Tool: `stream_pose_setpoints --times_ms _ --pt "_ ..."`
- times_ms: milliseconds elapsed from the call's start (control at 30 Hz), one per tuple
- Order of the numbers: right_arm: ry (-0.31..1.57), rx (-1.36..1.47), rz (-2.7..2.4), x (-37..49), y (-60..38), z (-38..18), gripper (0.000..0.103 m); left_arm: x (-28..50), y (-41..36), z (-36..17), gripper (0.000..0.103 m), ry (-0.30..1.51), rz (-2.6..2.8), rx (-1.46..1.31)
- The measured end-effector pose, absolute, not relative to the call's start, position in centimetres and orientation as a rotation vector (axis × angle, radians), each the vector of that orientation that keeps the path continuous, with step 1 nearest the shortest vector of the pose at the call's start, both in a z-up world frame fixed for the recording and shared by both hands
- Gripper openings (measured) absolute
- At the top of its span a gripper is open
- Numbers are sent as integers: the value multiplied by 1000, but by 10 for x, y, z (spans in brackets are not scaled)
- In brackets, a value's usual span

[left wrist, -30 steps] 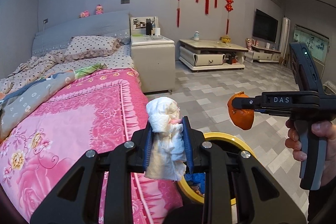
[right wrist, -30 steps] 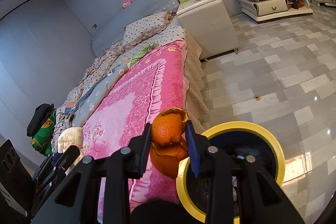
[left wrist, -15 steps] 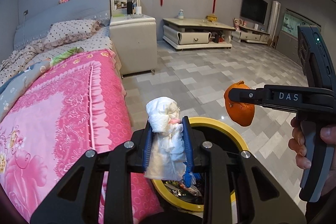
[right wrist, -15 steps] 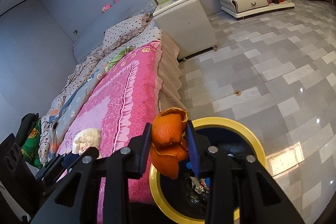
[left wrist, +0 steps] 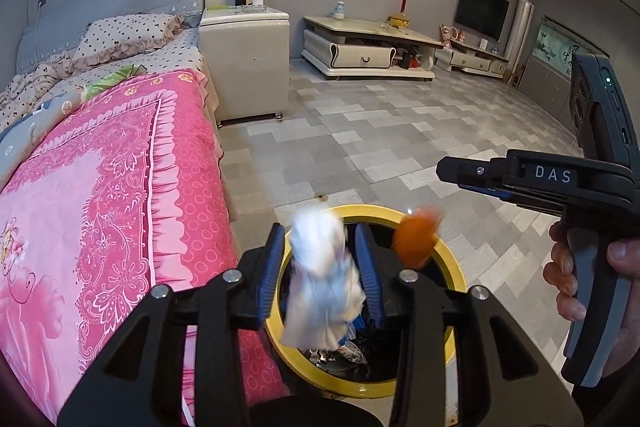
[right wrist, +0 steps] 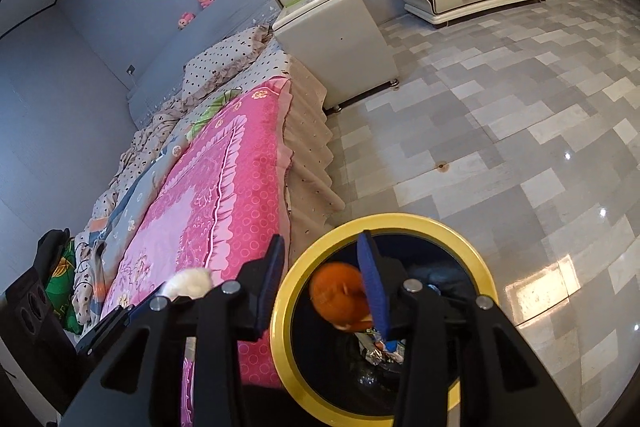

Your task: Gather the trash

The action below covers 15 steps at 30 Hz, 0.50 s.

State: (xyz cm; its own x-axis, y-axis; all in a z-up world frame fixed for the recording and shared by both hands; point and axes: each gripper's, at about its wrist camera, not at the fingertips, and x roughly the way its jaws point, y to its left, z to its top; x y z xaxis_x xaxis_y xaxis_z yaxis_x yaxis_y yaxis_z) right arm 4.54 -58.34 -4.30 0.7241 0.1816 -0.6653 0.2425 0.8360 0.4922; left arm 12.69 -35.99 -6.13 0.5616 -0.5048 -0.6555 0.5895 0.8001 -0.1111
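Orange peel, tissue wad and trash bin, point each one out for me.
orange peel (right wrist: pixel 340 297), right wrist view, middle of its blurred body
tissue wad (left wrist: pixel 324 287), left wrist view, its crumpled middle
trash bin (right wrist: pixel 472 251), right wrist view, yellow rim

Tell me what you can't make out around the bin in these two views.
- Orange peel: motion-blurred in both views, shape unclear.
- Tissue wad: blurred; left gripper, jaws opening, contact unclear.
- Bin: contents dark; right gripper covers them.
- Bin's near rim: hidden behind gripper bodies.
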Motion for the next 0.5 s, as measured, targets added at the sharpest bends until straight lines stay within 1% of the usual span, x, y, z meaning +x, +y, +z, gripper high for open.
stream_pose_setpoints --times_ms 33,133,500 --pt "772 595 -45 45 -585 -42 43 127 -359 -61 41 731 -644 123" --pt "764 602 -65 40 -588 -41 45 125 -356 -62 50 752 -656 107" --pt "775 605 -74 29 -583 -41 47 119 -337 -53 50 731 -620 83"
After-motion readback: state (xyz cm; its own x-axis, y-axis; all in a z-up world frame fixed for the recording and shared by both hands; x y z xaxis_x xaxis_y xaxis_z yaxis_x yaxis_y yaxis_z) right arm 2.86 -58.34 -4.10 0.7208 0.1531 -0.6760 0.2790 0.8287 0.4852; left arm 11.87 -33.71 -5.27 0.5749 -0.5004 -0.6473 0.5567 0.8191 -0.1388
